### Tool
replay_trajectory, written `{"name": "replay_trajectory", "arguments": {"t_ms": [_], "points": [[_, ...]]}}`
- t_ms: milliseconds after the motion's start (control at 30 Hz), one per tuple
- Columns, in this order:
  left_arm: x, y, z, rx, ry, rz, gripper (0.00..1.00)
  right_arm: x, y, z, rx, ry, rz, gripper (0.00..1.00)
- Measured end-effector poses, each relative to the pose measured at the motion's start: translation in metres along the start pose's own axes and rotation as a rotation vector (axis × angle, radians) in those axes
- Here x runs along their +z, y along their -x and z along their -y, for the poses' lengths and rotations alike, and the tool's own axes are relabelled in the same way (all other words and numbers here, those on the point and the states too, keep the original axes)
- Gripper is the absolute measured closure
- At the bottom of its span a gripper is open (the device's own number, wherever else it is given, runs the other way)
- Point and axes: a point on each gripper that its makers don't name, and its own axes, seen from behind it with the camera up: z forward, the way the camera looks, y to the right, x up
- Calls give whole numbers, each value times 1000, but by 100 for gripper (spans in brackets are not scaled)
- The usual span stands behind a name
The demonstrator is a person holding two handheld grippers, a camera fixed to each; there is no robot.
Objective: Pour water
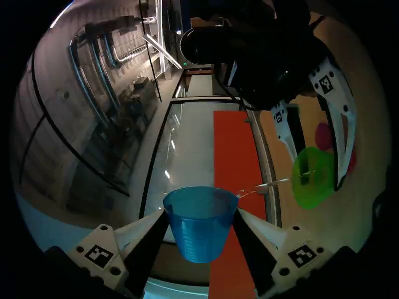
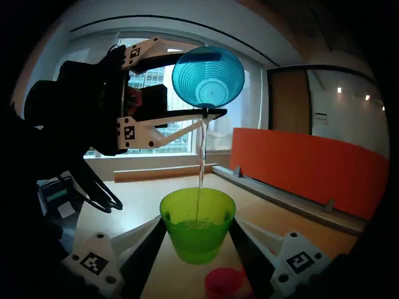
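Observation:
My left gripper (image 1: 200, 224) is shut on a blue cup (image 1: 200, 224), tipped on its side. In the right gripper view that blue cup (image 2: 208, 76) hangs high, mouth tilted down, held by the left gripper (image 2: 202, 82). A thin stream of water (image 2: 201, 159) falls from its rim into a green cup (image 2: 198, 229), which holds some water. My right gripper (image 2: 198, 234) is shut on the green cup, upright below the blue one. In the left gripper view the green cup (image 1: 312, 177) sits in the right gripper (image 1: 319, 164), and the water stream (image 1: 262, 187) runs toward it.
A pink cup (image 2: 224, 282) stands on the wooden table (image 2: 139, 199) below the green cup. An orange partition (image 2: 309, 164) runs along the table's far right edge. Windows (image 2: 164, 124) lie behind. A person's dark sleeve (image 2: 40, 164) is at the left.

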Motion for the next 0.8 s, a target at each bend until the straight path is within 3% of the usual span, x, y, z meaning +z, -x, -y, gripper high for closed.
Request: {"name": "replay_trajectory", "arguments": {"t_ms": [400,800], "points": [[2,-6,6,87,-19,-11,15,-2,-2,-3,6,7,-9,13],[0,-8,4,87,-22,-13,15,-2,-1,-5,7,11,-12,13]]}}
